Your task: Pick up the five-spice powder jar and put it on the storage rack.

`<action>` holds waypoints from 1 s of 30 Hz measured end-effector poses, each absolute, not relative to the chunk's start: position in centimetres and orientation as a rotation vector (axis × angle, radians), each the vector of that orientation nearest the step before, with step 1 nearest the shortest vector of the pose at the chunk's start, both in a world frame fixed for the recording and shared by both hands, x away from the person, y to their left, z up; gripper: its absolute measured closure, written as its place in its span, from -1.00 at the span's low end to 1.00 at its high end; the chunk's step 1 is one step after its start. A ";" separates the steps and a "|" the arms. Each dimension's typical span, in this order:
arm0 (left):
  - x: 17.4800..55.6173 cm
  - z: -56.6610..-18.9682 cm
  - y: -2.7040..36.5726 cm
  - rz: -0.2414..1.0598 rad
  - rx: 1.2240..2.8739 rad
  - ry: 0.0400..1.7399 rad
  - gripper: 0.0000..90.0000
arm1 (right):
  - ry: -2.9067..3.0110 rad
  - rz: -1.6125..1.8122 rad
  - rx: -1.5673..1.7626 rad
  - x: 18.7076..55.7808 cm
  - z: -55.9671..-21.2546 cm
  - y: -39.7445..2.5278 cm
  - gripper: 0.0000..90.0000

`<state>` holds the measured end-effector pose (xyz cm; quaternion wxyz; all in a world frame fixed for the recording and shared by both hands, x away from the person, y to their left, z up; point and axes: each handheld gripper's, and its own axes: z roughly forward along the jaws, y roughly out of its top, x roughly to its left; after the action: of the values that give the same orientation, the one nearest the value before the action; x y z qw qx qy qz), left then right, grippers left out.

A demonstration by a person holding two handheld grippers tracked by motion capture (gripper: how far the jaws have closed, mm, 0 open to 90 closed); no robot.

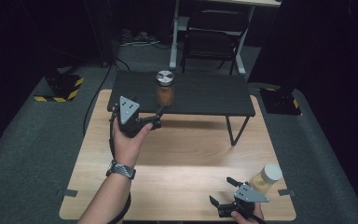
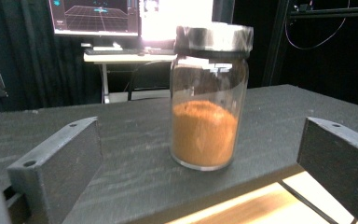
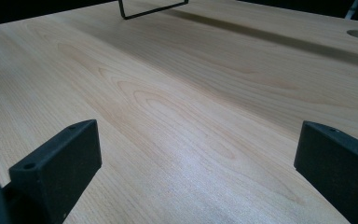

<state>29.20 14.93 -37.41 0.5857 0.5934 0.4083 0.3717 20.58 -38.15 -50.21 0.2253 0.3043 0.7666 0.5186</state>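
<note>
A glass jar [image 1: 165, 87] with a silver lid, about half full of orange-brown powder, stands upright on a low black shelf [image 1: 205, 95] at the back of the wooden table [image 1: 177, 158]. My left gripper [image 1: 159, 117] is open at the shelf's front edge, just short of the jar. In the left gripper view the jar [image 2: 209, 116] stands between and beyond the open jaws of the left gripper [image 2: 199, 135], apart from both. My right gripper [image 1: 221, 190] is open near the table's front edge. A second jar [image 1: 266, 178], white-lidded with yellowish contents, stands just right of it. In its own view the right gripper [image 3: 198, 130] frames bare wood.
The shelf's thin black leg [image 1: 232, 130] stands on the table right of centre and appears as the leg [image 3: 149, 10] in the right gripper view. A folding chair [image 1: 214, 35] and white desk leg [image 1: 174, 39] are behind. Striped floor bases [image 1: 60, 88] flank the table. A monitor [image 2: 93, 16] glows behind.
</note>
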 end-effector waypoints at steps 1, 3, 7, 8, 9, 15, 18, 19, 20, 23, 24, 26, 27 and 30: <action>29.1 -37.6 15.0 0.868 1.386 0.951 -0.99 | 2.114 1.430 0.839 20.6 -50.2 -38.2 -0.99; 28.7 -38.0 15.1 0.871 1.391 0.949 -0.99 | 2.114 1.431 0.839 20.6 -50.2 -38.2 -0.99; 28.0 -38.8 15.5 0.867 1.386 0.946 -0.99 | 2.114 1.430 0.836 20.6 -50.2 -38.2 -0.99; 27.8 -39.0 15.6 0.863 1.386 0.944 -0.99 | 2.115 1.429 0.835 20.6 -50.2 -38.1 -0.99; 27.5 -39.2 15.7 0.861 1.385 0.943 -0.99 | 2.115 1.429 0.834 20.6 -50.2 -38.1 -0.99; 26.3 -40.6 16.1 0.856 1.392 0.946 -0.99 | 2.117 1.424 0.830 20.5 -50.2 -38.1 -0.99; 25.6 -41.5 16.4 0.857 1.400 0.940 -0.99 | 2.117 1.423 0.830 20.5 -50.2 -38.1 -0.99; 25.4 -41.7 16.5 0.854 1.397 0.942 -0.99 | 2.117 1.423 0.829 20.5 -50.2 -38.0 -0.99; 25.2 -42.0 16.6 0.849 1.392 0.947 -0.99 | 2.117 1.422 0.830 20.5 -50.2 -38.0 -0.99; 24.7 -42.7 16.9 0.841 1.392 0.948 -0.99 | 2.120 1.420 0.830 20.5 -50.2 -38.0 -0.99; 24.5 -43.0 17.0 0.840 1.392 0.945 -0.99 | 2.119 1.420 0.829 20.5 -50.2 -38.0 -0.99; 23.9 -43.7 17.1 0.837 1.394 0.940 -0.99 | 2.118 1.420 0.829 20.5 -50.2 -38.0 -0.99; 23.8 -43.9 17.2 0.834 1.394 0.937 -0.99 | 2.119 1.419 0.829 20.5 -50.2 -38.0 -0.99; 23.0 -44.8 17.4 0.826 1.396 0.934 -0.99 | 2.121 1.419 0.830 20.5 -50.1 -37.9 -0.99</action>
<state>23.01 17.37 -44.84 0.5930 0.6005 0.4018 0.3554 20.52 -37.93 -50.14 0.2271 0.3010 0.7698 0.5150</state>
